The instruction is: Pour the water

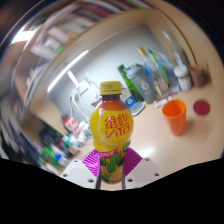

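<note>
Hand-held gripper is clenched on the yellow bottle, held upright, cap on, above the desk. Orange cup stands beyond, evidently the pouring target.

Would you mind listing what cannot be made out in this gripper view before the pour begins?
- Bottle: its base is hidden between the pink pads of the gripper; the label text is too small to read.
- Orange cup: its inside is not visible from this angle, so its contents are unknown.
- Items behind the bottle on the table: blurred and too small to identify.
</note>
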`<state>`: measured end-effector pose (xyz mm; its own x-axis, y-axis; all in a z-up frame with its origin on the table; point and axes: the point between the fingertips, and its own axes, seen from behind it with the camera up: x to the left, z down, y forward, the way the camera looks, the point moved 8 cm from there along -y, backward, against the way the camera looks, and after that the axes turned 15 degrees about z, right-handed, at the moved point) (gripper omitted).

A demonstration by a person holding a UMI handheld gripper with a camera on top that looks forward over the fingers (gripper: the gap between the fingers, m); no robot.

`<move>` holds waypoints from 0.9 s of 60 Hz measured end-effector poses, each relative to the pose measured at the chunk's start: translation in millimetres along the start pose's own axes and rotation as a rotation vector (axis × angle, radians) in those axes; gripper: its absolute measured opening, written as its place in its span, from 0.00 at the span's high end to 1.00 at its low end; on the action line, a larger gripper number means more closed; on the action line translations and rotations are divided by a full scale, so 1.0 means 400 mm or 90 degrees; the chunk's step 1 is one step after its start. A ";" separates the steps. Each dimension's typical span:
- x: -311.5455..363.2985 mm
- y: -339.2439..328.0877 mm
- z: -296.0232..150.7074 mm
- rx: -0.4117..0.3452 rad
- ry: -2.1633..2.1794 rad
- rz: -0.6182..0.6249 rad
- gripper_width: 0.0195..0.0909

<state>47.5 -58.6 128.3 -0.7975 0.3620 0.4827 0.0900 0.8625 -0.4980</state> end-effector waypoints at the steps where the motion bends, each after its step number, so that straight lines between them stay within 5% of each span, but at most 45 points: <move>1: 0.007 -0.001 -0.015 0.017 0.048 -0.013 0.89; 16: -0.005 0.053 -0.143 0.233 0.638 -0.102 0.89; 30: 0.003 0.055 -0.243 0.299 0.886 -0.186 0.89; 54: -0.023 0.067 -0.309 0.307 0.976 -0.237 0.89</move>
<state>131.2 4.8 199.7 0.5905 0.4166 0.6912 -0.3758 0.8999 -0.2213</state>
